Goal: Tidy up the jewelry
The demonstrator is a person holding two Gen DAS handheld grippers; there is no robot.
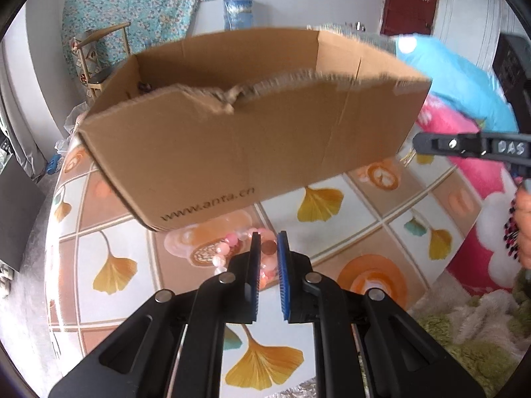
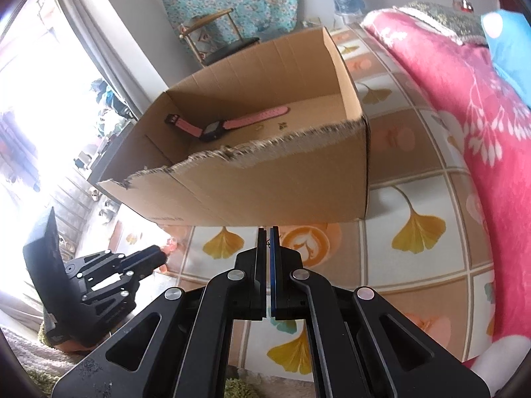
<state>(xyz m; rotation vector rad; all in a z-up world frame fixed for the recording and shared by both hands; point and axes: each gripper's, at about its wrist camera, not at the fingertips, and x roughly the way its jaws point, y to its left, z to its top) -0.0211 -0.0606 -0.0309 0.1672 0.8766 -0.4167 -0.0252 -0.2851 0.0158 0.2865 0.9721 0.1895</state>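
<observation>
Left gripper (image 1: pixel 268 242) fingers are seen slightly spread around a pink bead bracelet (image 1: pixel 232 248) on the ginkgo-patterned table (image 1: pixel 332 232). Right gripper (image 2: pixel 268 237) fingers are pressed nearly together. At 12 o'clock, a pink watch (image 2: pixel 229 122) lies inside the cardboard box (image 2: pixel 265 182).

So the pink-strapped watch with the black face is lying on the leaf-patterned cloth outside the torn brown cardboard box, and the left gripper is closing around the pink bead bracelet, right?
Not quite. The right wrist view shows the pink-strapped watch lying inside the torn brown cardboard box, on its floor. The left gripper does straddle the pink bead bracelet.
</observation>
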